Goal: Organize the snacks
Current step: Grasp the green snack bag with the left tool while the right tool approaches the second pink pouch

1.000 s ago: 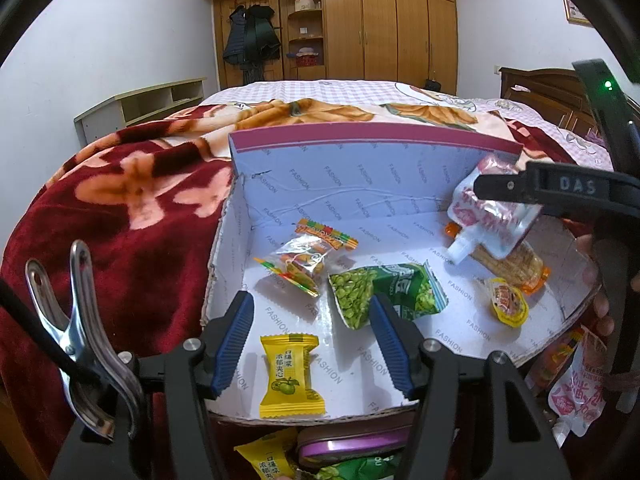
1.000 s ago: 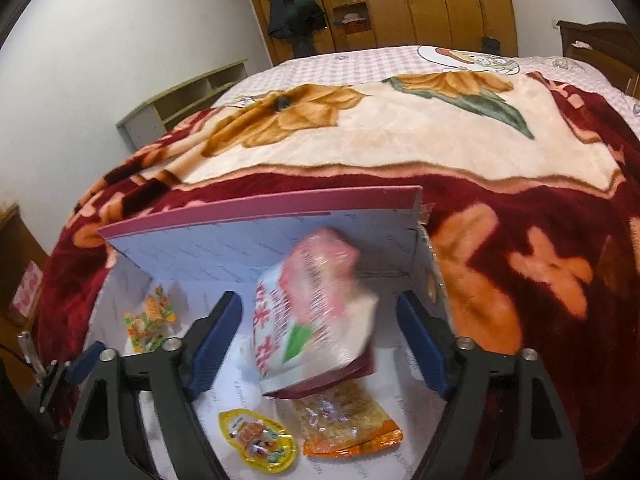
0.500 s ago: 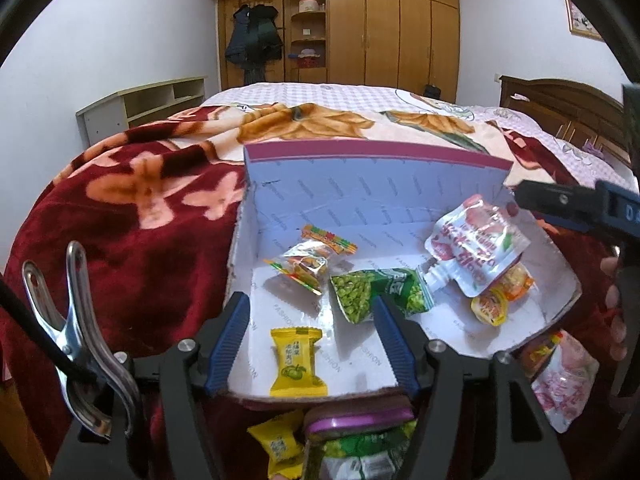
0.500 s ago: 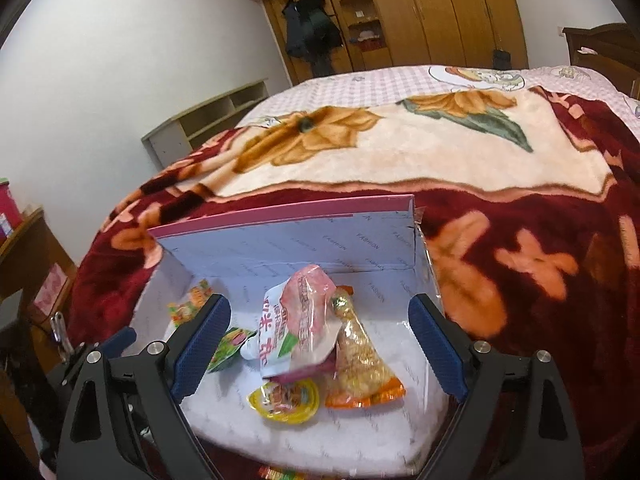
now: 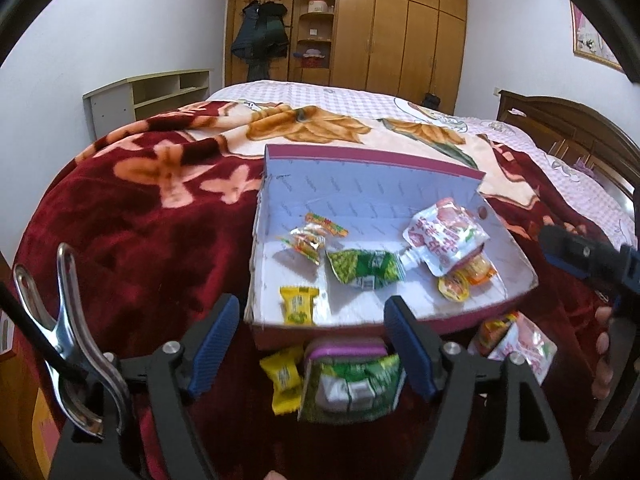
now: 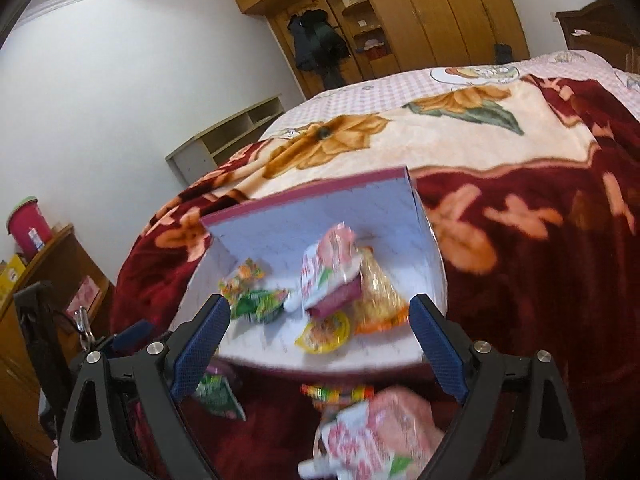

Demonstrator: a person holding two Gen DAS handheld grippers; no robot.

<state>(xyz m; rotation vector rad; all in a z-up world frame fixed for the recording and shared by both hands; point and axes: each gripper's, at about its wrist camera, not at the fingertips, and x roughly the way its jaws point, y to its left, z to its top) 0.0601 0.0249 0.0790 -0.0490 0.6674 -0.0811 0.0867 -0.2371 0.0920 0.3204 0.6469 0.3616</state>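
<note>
An open cardboard box [image 5: 360,196] lies on the bed and holds several snacks: a pink spout pouch [image 5: 444,240], a green pea pack [image 5: 364,268], a yellow candy [image 5: 298,304] and a round jelly cup [image 5: 454,288]. The box also shows in the right wrist view [image 6: 320,224] with the pouch [image 6: 328,268] inside. My left gripper [image 5: 314,346] is open and empty, just in front of the box. My right gripper [image 6: 320,344] is open and empty, above a second pink pouch [image 6: 372,432] on the blanket.
Loose snacks lie in front of the box: a yellow candy [image 5: 282,376], a green pack [image 5: 352,388] under a purple-lidded tin [image 5: 346,350], a pink pouch [image 5: 520,348]. A red flowered blanket [image 5: 140,232] covers the bed. Wardrobes [image 5: 380,36] stand behind.
My right gripper let go of the pink pouch into the box and drew back toward me. My left gripper also drew back from the box.
</note>
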